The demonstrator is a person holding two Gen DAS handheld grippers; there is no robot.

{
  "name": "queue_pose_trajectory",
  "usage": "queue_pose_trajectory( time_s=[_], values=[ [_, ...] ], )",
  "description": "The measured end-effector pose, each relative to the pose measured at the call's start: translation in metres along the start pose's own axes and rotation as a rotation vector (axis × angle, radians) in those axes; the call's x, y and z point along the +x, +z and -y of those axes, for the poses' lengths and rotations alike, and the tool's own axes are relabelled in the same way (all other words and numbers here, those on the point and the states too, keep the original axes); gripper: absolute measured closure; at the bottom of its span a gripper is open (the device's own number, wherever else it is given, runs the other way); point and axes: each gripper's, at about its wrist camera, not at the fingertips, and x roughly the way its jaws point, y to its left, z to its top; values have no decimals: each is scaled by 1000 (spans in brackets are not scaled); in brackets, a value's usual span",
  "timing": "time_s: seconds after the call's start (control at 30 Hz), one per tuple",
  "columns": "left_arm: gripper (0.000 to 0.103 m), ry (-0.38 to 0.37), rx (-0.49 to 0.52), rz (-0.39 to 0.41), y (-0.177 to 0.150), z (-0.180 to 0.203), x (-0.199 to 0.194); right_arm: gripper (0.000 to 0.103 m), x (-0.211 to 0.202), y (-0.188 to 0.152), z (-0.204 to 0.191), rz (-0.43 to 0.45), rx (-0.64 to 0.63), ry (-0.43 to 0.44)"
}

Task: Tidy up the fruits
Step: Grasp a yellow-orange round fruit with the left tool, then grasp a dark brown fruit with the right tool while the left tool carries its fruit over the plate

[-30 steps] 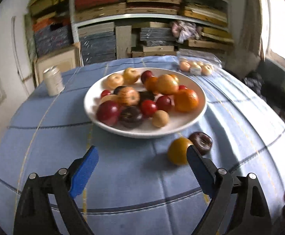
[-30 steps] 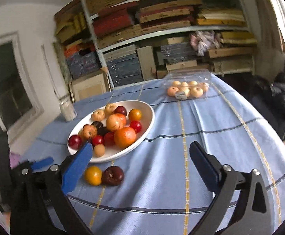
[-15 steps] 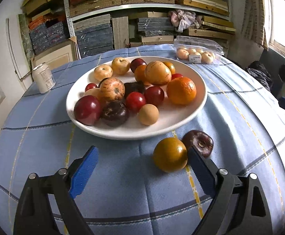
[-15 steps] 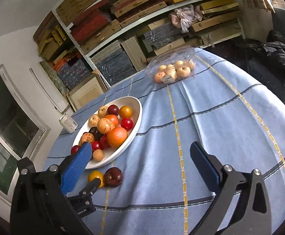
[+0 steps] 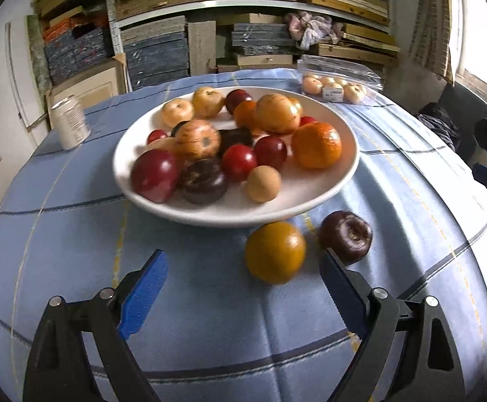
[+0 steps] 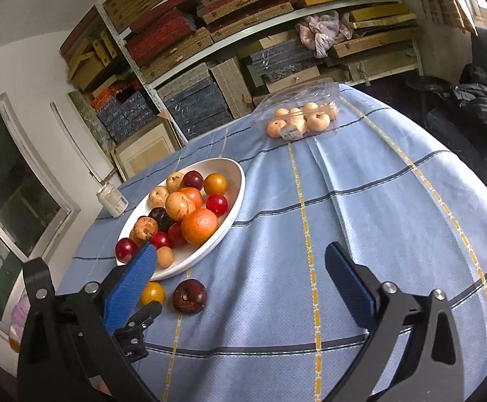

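A wide, shallow, glossy white ceramic plate (image 5: 327, 187) sits on the bench, which is draped in a light blue woven cloth (image 5: 210, 318) crossed by dark blue and yellow stripes. The plate is heaped with smooth round fruits: a dimpled orange (image 5: 316, 145), shiny red plums, pale yellow apples and a dark, wrinkled purple one. Two fruits lie on the cloth just in front of the rim: a round amber-yellow fruit (image 5: 274, 252) and, just beside it, a dark maroon fruit with a sunken stem end (image 5: 345, 237). The left hand-held gripper (image 5: 243, 276), with ridged blue pads on black arms, is closing slightly but spread wide and empty, the amber fruit just ahead of its tips. The right hand-held gripper (image 6: 240, 261) gapes wide over bare cloth.
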Motion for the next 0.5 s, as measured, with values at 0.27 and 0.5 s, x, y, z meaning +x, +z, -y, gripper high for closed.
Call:
queue_pose_trajectory(
  time_s=[0.27,0.5],
  values=[
    [53,-79,-32,-38,4,0,13,5,4,-2,-3,-13,-19,0],
    [66,-82,-16,-10,-5,-8,-8,5,26,-23,-38,-104,-234,-27]
  ],
)
